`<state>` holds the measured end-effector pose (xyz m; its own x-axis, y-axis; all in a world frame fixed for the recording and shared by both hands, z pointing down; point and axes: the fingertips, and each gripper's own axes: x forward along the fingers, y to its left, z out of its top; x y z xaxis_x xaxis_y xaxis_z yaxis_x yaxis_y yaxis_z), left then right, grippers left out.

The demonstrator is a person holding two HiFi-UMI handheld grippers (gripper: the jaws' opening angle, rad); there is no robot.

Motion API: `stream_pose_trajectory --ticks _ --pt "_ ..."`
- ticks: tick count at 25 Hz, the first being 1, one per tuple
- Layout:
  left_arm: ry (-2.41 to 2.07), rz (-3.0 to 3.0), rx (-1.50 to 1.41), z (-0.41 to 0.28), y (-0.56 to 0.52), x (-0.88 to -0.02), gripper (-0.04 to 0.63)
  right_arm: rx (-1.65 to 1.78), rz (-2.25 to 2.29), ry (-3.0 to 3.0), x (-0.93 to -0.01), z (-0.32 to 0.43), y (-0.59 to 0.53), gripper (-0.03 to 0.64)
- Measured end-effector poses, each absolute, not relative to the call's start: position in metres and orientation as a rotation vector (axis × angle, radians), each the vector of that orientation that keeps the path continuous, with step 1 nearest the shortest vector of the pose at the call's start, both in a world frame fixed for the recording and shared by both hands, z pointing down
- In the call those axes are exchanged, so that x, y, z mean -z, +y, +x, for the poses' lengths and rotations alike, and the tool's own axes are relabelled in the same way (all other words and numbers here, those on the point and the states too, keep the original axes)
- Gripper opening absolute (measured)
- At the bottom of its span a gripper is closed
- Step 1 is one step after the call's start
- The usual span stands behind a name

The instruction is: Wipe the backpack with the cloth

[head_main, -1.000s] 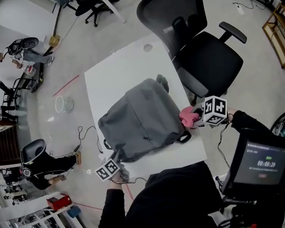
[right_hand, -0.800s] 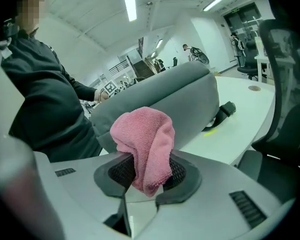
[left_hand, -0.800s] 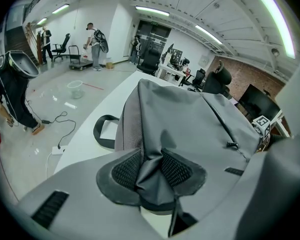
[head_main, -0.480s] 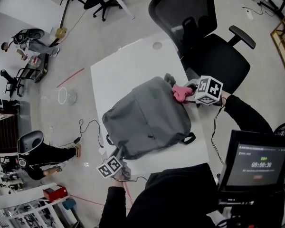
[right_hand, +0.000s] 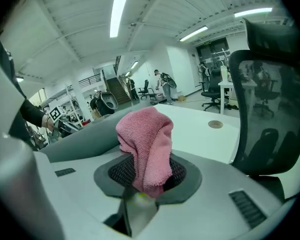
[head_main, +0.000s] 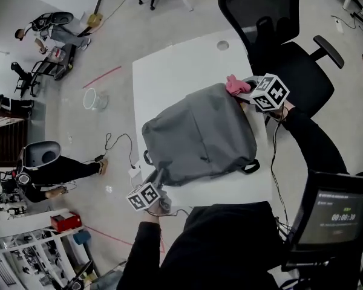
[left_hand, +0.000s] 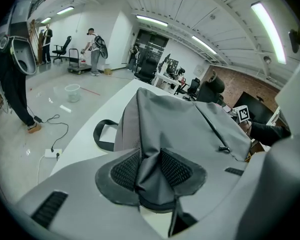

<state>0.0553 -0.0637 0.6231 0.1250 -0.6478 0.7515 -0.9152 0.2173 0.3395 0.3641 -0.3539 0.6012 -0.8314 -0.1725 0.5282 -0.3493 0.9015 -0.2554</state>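
A grey backpack [head_main: 199,132] lies flat on a white table [head_main: 169,65]. The left gripper [left_hand: 150,170] is clamped on a fold of fabric at the backpack's near edge. The right gripper [right_hand: 150,173] is clamped on a bunched pink cloth [right_hand: 145,131], held at the backpack's far corner, near a black office chair [head_main: 299,71]. Whether the cloth touches the backpack is unclear.

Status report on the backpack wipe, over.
Left gripper shut on backpack fabric at its near edge. Right gripper shut on pink cloth, at backpack's far corner. Office chair close by on that side.
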Motion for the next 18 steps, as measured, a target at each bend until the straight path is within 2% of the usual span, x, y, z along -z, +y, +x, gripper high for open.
stream_pose_trajectory --ticks 9,18 --pt "-1.510 1.617 -0.360 0.040 -0.059 -0.627 0.133 -0.614 0.442 -2.511 -0.609 0.401 -0.215 0.117" --pt "-1.266 1.935 -0.388 0.036 -0.041 -0.605 0.137 -0.733 1.191 -2.395 -0.589 0.420 -0.124 0.117"
